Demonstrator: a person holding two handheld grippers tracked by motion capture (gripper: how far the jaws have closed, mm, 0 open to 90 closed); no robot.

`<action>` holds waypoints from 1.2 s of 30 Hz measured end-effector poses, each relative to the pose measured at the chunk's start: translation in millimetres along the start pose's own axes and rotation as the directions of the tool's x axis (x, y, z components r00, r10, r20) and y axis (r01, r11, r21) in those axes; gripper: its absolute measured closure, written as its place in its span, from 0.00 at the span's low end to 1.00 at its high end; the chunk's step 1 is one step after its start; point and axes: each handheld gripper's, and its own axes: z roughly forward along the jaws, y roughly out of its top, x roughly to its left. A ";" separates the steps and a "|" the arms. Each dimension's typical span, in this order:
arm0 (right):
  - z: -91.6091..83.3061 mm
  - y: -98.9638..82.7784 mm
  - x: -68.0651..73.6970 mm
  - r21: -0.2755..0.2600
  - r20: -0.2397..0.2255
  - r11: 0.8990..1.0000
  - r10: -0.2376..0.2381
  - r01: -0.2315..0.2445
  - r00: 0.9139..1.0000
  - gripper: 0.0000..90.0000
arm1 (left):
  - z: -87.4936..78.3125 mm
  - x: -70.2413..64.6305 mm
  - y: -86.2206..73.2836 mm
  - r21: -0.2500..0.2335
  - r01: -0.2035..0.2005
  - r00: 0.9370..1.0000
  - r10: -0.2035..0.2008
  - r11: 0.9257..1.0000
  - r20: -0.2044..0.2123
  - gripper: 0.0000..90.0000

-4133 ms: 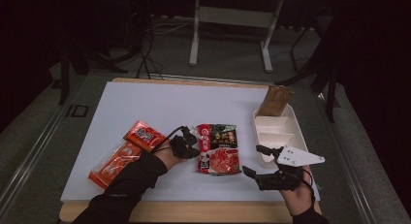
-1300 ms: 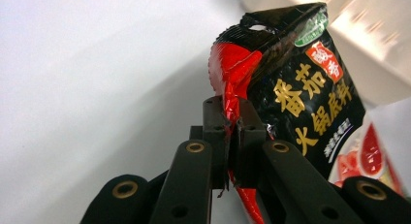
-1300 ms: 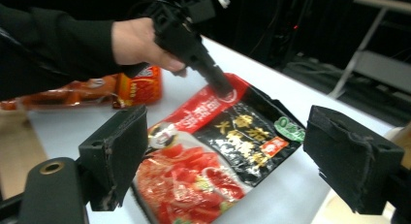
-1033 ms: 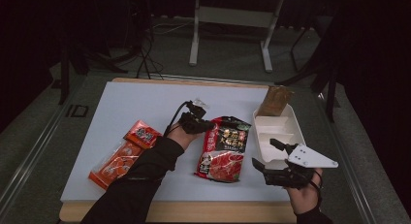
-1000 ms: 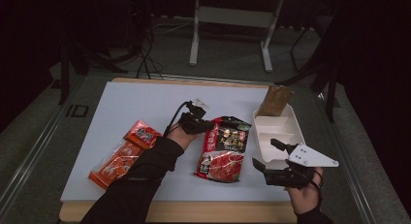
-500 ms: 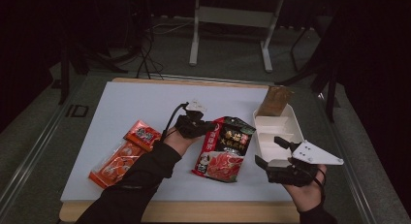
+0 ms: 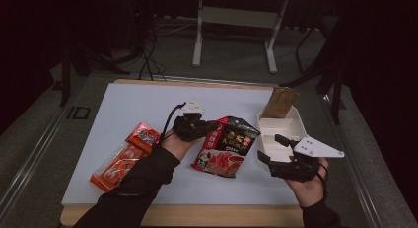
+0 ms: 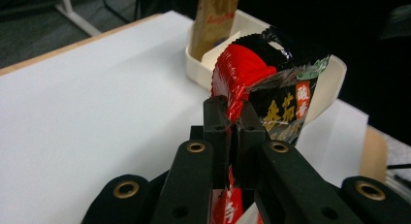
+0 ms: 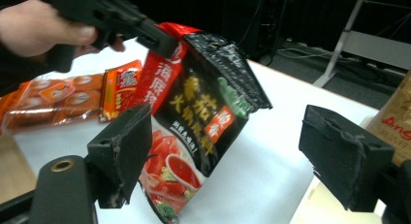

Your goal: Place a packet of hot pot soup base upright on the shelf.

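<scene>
My left gripper (image 7: 214,125) is shut on the top left corner of a red and black food pouch (image 7: 226,146), which hangs tilted with its lower end on the white table. In the left gripper view the jaws (image 8: 231,115) pinch the pouch's red edge (image 8: 271,83). My right gripper (image 7: 271,148) is open near the table's front right, beside the white tray (image 7: 276,117). Its jaws have just been closing a little. In the right gripper view the pouch (image 9: 194,122) hangs beyond the jaws (image 9: 232,151), and the pads do not touch it.
A brown packet (image 7: 278,102) stands in the tray's far end. Two orange snack packs (image 7: 145,135) (image 7: 116,164) lie at the front left of the white table (image 7: 123,104). Table legs and cables are on the floor behind.
The left gripper has lifted the pouch's top end and carried it to the right, towards the tray. The right gripper has stayed in place, its jaws a little narrower.
</scene>
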 end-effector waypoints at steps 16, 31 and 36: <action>23.3 11.4 -6.8 0.023 -0.038 0.999 0.041 -0.040 0.998 0.38 | -15.0 -10.8 5.1 -0.162 0.040 0.990 -0.018 0.986 0.137 0.97; 25.2 18.2 -9.0 0.063 -0.114 0.996 0.065 -0.058 0.991 0.84 | -8.7 -12.4 -3.4 -0.160 0.043 0.987 -0.017 0.986 0.159 0.96; 23.8 20.4 -9.3 0.079 -0.124 0.994 0.085 -0.076 0.989 0.86 | -7.7 -9.3 -8.6 -0.154 0.062 0.980 -0.031 0.986 0.195 0.94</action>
